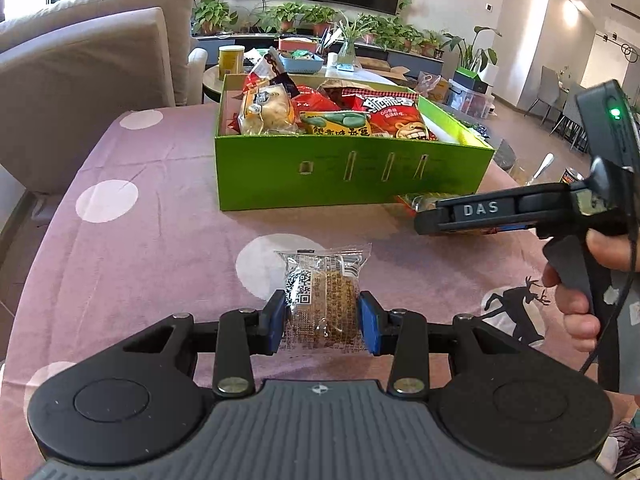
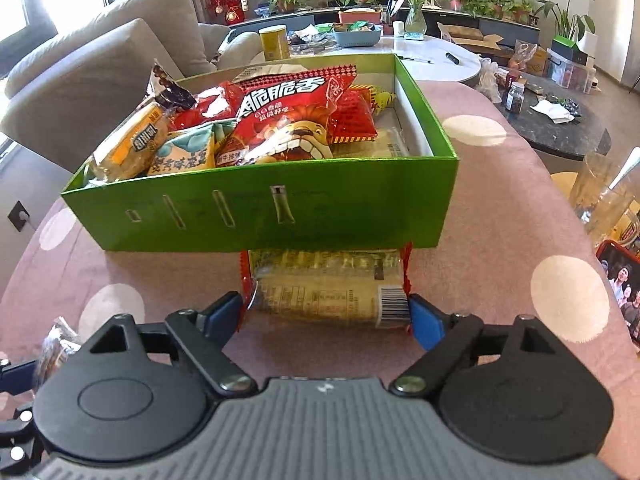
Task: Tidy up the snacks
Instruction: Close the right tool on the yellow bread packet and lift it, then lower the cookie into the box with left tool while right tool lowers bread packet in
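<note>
A: Left gripper, foreground: its blue pads are clamped on a small clear-wrapped pastry, QR code facing up, held low over the mauve polka-dot tablecloth.

B: And the other one?

A: Right gripper, jaws spread as wide as they go, blue pads flanking a long yellow biscuit packet with red crimped ends. The packet lies flat on the cloth, barcode toward 3 o'clock. The pads sit just at its ends; whether they actually press on it cannot be told.

B: Where does that packet lie relative to the box?

A: Directly at 12 o'clock from the right gripper, its far edge against the front wall of the green cardboard box. In the left wrist view the same box stands at 12 o'clock, well apart from the pastry.

B: What is in the box?

A: Snack bags, piled above the rim: a red crisp bag with a cartoon lion on top, a pale blue-green bag at its 9 o'clock, a yellow wrapped cake further toward 9 o'clock.

B: Anything beyond?

A: From the left wrist camera, the right gripper's black handle, marked DAS, comes in at 3 o'clock, a hand wrapped round the grip. A beige sofa sits at 10 o'clock, a row of potted plants under a television at 12. In the right wrist view a phone with a lit screen lies at 3 o'clock on the cloth.
</note>
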Motion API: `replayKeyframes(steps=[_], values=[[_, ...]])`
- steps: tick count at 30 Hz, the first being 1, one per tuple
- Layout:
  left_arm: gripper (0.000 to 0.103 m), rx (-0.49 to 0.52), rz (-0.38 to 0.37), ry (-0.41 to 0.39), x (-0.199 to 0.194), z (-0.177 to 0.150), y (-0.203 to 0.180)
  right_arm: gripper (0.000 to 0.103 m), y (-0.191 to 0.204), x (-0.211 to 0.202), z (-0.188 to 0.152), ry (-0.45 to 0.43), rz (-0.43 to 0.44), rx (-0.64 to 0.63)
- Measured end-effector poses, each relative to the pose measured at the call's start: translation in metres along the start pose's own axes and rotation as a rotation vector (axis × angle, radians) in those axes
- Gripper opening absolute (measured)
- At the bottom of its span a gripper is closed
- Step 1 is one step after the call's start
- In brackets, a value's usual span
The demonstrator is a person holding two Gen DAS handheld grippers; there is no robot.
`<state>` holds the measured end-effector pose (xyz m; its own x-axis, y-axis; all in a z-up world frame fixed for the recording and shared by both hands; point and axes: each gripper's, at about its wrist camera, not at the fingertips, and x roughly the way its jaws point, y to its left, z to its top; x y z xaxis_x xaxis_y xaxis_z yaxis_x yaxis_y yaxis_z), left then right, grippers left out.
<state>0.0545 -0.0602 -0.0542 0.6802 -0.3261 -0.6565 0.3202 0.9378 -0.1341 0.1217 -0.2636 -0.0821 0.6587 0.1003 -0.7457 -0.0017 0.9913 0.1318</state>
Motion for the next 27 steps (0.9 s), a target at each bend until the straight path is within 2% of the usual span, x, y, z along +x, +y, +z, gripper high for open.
replayKeyframes(steps=[8, 15, 27], values=[[0.036, 0.006, 0.007, -0.028, -0.011, 0.002, -0.004, 0.101, 0.004, -0.031, 0.0, -0.062, 0.052, -0.004], [0.036, 0.019, 0.01, -0.062, -0.02, 0.013, -0.01, 0.101, 0.007, -0.061, 0.011, -0.151, 0.125, -0.019], [0.036, 0.061, -0.005, -0.119, -0.02, 0.046, -0.024, 0.101, -0.001, -0.062, 0.032, -0.194, 0.171, -0.006]])
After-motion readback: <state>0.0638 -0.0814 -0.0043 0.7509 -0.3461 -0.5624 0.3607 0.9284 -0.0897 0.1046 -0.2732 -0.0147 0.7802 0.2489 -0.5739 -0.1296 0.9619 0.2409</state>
